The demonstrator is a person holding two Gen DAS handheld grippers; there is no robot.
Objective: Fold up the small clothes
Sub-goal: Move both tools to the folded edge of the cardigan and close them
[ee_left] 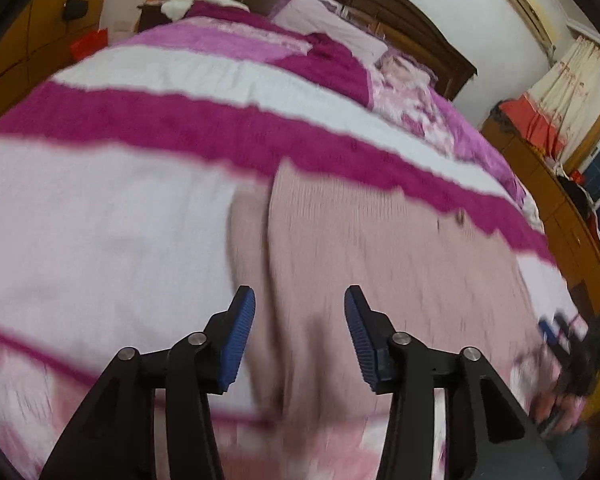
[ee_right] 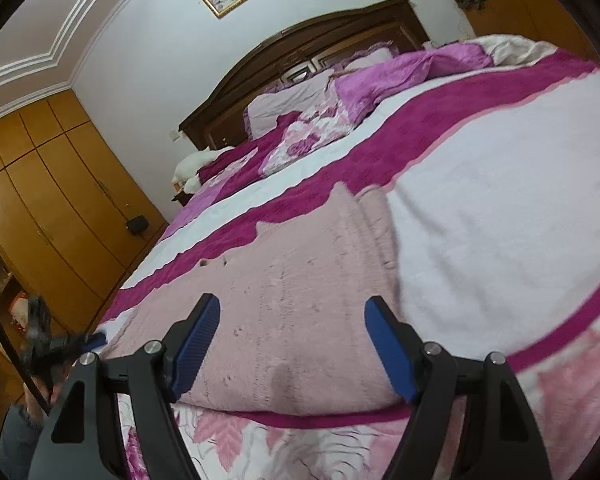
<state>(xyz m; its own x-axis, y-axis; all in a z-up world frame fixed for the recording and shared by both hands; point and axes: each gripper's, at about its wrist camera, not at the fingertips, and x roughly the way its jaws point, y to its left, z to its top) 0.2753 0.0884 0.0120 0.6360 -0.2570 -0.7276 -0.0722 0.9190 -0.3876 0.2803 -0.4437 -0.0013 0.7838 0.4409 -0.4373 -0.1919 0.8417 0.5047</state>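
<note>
On the bed (ee_right: 500, 208), at twelve o'clock from us, the pink knit garment (ee_right: 300, 280) seems partly folded; left gripper (ee_left: 299, 334) and right gripper (ee_right: 292, 348) are released, more folds remain.

Soft, even indoor light, fairly bright, with no glare and only faint shadows. The left wrist view is smeared by motion blur across the bed cover (ee_left: 100, 240) and the pink garment (ee_left: 380, 248). The right wrist view is sharper. Both bend strongly at the edges, with dark corners.
</note>
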